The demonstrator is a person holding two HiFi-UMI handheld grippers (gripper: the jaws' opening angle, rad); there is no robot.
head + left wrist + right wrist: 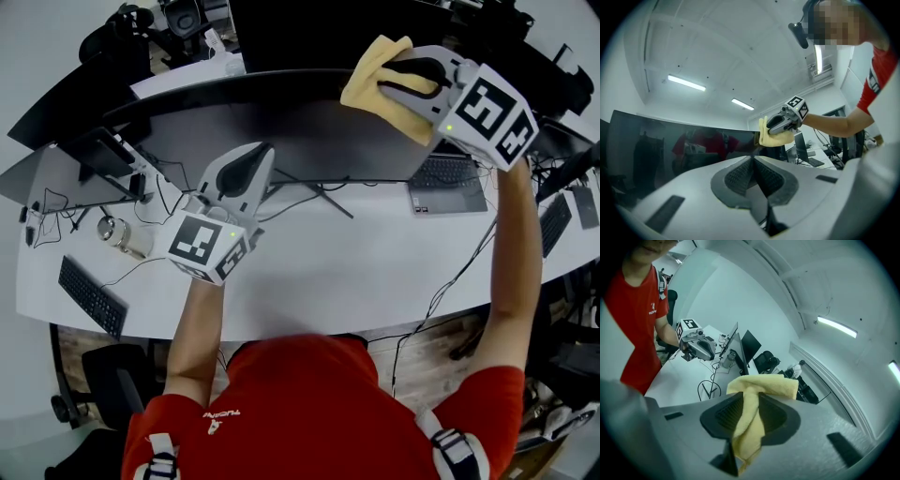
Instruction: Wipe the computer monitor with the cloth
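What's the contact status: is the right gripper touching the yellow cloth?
Touching. The right gripper view shows the yellow cloth clamped between the jaws of the right gripper.

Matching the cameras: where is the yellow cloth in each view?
Head view: yellow cloth top right, in the right gripper.
Left gripper view: centre, at the end of the curved monitor.
Right gripper view: lower centre, clamped between the jaws.
Shared landmark: the curved monitor.

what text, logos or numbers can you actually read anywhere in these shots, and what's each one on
No text reads clearly.
White chest print on the red shirt: too blurred to read.
Left hand-held gripper and right hand-held gripper: black-and-white square markers only, no letters.
Keys of the keyboard: too small to read.
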